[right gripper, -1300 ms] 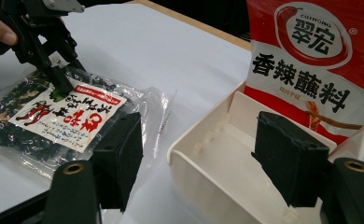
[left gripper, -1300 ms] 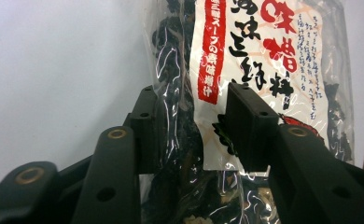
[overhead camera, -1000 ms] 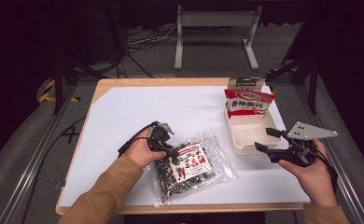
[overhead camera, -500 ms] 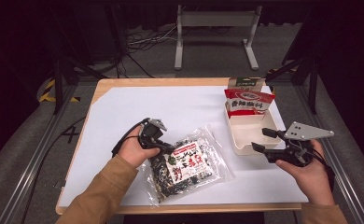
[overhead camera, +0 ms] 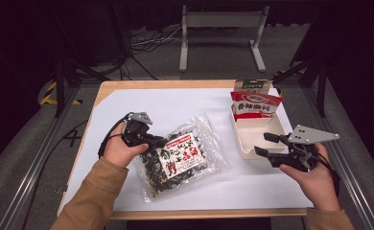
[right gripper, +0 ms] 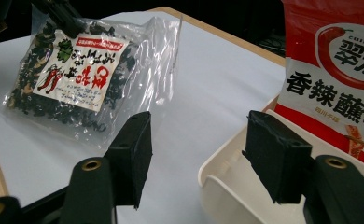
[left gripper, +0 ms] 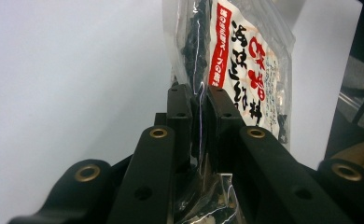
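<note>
Fingers of left gripper pinching seaweed bag edge, long axis diagonal, near-left to far-right.

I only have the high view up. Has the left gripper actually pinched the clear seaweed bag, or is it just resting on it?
Observer: Pinched. In the left gripper view the left gripper has its pads pressed on the edge of the seaweed bag, clear film between them.
Operator: Are the right gripper's jaws on the white tray?
Observer: No. In the right gripper view the right gripper stands open over the corner of the white tray, holding nothing.
Operator: What does the red packet show?
Observer: The red packet in the tray shows a chilli picture.
</note>
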Available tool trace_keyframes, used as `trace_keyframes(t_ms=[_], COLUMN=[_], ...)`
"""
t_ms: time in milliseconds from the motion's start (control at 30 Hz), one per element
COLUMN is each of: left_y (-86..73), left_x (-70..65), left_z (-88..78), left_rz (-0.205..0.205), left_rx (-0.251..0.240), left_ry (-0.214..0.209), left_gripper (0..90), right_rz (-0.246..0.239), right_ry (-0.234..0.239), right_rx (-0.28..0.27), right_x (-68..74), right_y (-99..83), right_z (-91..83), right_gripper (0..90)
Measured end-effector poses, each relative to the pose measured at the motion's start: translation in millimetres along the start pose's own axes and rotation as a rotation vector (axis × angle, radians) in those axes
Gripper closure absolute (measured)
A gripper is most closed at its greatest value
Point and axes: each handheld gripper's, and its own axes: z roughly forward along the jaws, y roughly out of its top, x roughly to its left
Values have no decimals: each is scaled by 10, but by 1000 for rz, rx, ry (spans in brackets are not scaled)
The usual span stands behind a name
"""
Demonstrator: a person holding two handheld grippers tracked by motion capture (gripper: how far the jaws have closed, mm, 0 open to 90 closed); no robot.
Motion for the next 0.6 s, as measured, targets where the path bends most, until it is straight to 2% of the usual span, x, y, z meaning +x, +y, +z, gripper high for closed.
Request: trace_keyframes(t_ms=[133,333,400,600], left_y=[5,7,6,11], left_x=[-9,-28,-36,-74], left_z=[-76,-182,-196,-272], left_rz=[0,6,7,24], left_rx=[-69,-181,-191,-266], left_ry=[5,50,53,80], left_gripper=[813,816,818,824], right_rz=[14,34,41,53], right_ry=[8,36,41,53], right_rx=[2,2,0,2], right_x=[52,125,140,185], right_y=[20,46,52,55], right_z=[24,70,76,103], right_gripper=[461,465,465,470])
